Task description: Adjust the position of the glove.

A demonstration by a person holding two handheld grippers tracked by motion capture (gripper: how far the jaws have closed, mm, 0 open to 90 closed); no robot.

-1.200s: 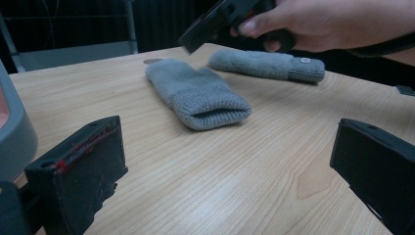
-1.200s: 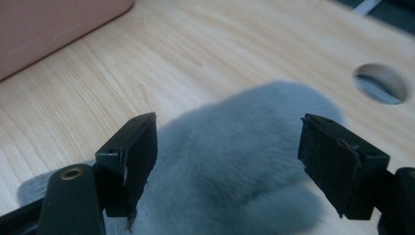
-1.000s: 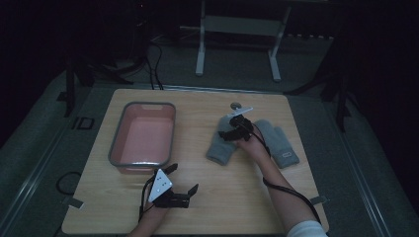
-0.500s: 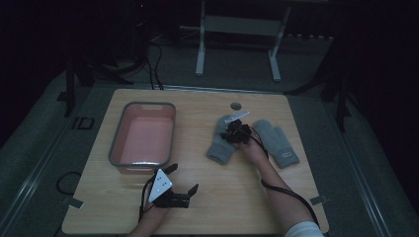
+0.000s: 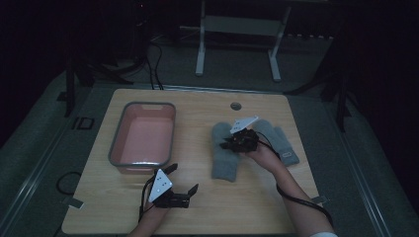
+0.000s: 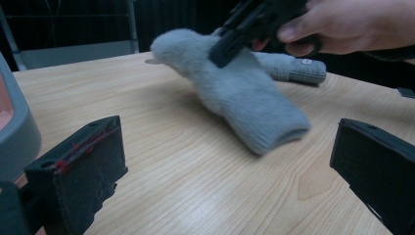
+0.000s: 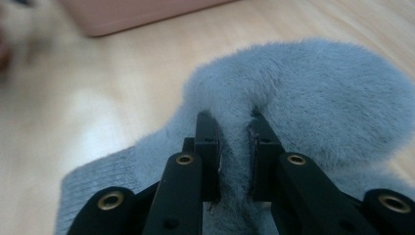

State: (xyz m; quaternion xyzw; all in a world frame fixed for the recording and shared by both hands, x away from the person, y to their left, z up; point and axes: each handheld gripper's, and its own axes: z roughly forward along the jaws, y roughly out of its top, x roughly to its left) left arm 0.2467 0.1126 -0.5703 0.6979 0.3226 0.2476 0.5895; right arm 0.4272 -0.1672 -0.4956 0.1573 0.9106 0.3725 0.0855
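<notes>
Two grey mittens lie on the wooden table. The nearer mitten point(image 5: 223, 150) point(image 6: 244, 93) point(image 7: 303, 93) has a fold of its fuzzy top pinched between the jaws of my right gripper point(image 5: 236, 142) point(image 7: 234, 142), which is shut on it. In the left gripper view that gripper point(image 6: 244, 29) presses on the mitten from above. The second mitten point(image 5: 281, 143) point(image 6: 293, 68) lies just right of the first, partly under the hand. My left gripper point(image 5: 182, 185) point(image 6: 220, 171) rests open near the table's front edge, with nothing between its jaws.
A pink tub with a grey rim point(image 5: 143, 136) point(image 6: 14, 132) stands on the left half of the table point(image 5: 237, 202). A small round hole point(image 5: 235, 105) sits near the far edge. A white stand point(image 5: 237, 29) rises behind the table.
My right gripper has come down and toward me onto the nearer mitten and closed on its top. The left gripper has stayed in place.
</notes>
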